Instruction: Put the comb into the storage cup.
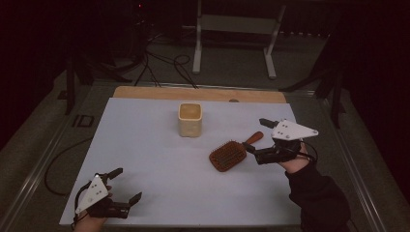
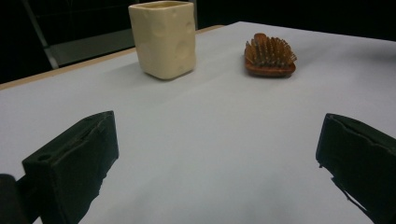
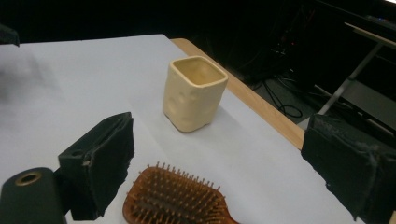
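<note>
The hairbrush (image 1: 229,153) lies bristles-up on the table (image 1: 145,159), handle slanting toward the right gripper (image 1: 257,138), whose spread jaws straddle that handle; the left gripper (image 1: 126,185), also spread, hovers well apart.

The left claw (image 1: 126,184) is hovering low at the near left with its jaws spread wide, the hand gripping it from below. The right claw (image 1: 255,135) is reaching in from the right, jaws gaping, on a dark-sleeved forearm (image 1: 319,195).
</note>
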Motion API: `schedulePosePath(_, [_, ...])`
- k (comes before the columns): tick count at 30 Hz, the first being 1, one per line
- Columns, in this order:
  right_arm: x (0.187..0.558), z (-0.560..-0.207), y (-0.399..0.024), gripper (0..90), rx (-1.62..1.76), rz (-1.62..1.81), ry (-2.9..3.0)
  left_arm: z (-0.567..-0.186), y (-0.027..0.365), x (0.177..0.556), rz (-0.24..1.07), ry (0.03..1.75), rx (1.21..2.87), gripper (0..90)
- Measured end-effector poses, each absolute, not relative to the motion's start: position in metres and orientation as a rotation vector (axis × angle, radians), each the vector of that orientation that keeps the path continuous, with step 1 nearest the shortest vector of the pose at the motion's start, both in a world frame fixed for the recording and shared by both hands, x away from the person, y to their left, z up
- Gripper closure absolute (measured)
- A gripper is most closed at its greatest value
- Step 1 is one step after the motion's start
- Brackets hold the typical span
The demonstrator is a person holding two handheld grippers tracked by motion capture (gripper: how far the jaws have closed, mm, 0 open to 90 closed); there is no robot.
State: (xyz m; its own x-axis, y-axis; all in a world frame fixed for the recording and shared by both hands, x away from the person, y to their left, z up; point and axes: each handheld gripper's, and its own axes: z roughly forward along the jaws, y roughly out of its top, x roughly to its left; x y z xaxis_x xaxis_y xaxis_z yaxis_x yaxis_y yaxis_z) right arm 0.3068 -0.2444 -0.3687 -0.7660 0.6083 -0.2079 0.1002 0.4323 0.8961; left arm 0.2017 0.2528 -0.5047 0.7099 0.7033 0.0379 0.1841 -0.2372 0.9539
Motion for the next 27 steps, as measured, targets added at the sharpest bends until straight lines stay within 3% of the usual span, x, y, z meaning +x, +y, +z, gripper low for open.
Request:
schedulePosePath(23, [0.371,-0.409,-0.248,9.2,0.773,1.215,2.214,-0.505,0.251,0.201,0.574,0.697,1.782,0.0])
schedulePosePath(27, [0.379,-0.419,-0.253,14.2,0.816,1.202,2.208,-0.505,0.252,0.201,0.576,0.695,1.784,0.0])
